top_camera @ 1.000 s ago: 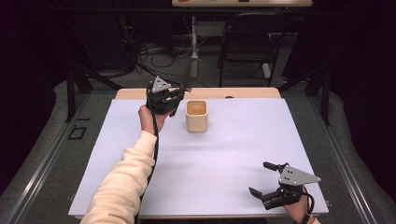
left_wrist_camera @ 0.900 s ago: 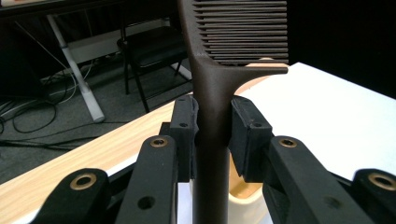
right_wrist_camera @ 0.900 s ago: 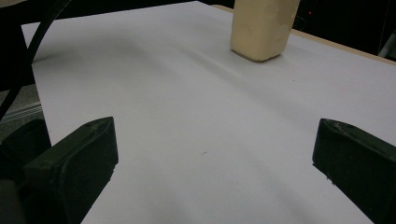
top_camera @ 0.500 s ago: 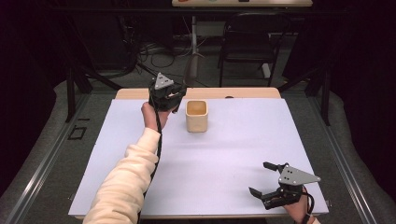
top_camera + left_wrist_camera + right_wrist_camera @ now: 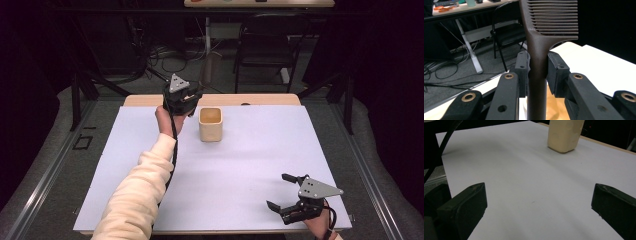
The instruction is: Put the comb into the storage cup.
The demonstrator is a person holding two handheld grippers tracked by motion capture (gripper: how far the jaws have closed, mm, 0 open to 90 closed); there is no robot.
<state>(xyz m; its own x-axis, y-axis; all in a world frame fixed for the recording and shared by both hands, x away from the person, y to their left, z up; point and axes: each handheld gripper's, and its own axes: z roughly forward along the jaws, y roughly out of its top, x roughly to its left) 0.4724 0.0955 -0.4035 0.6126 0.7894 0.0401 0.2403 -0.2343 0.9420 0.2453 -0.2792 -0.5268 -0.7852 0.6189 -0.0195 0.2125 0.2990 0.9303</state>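
Dark room, cables and a black chair (image 5: pixel 262 47) seen behind the table; a white sheet (image 5: pixel 235 165) is laid over the wooden tabletop (image 5: pixel 150 100), whose bare edge is exposed along the far side. A beige cup (image 5: pixel 210 124), square-ish with rounded corners, is stood upright on the sheet near its far edge, open top up; the same cup (image 5: pixel 564 135) is seen far ahead in the right gripper view. The left gripper (image 5: pixel 187 97) is held raised just left of the cup, near its rim, by a hand (image 5: pixel 167 117) in a cream sleeve (image 5: pixel 135 195). Its jaws are clamped on the handle of a dark brown comb (image 5: pixel 541 50), both pads pressed against the handle; the comb is held upright, teeth end up, handle running down past the pads. The comb (image 5: pixel 210 67) is seen blurred in the high view, sticking up from the gripper above the far table edge. Whether the comb's lower end is inside the cup cannot be told. The right gripper (image 5: pixel 282 192) is rested low at the near right corner of the sheet, well apart from the cup, jaws spread wide, nothing gripped between them; bare sheet is seen between its pads (image 5: pixel 464 207) in the right gripper view.
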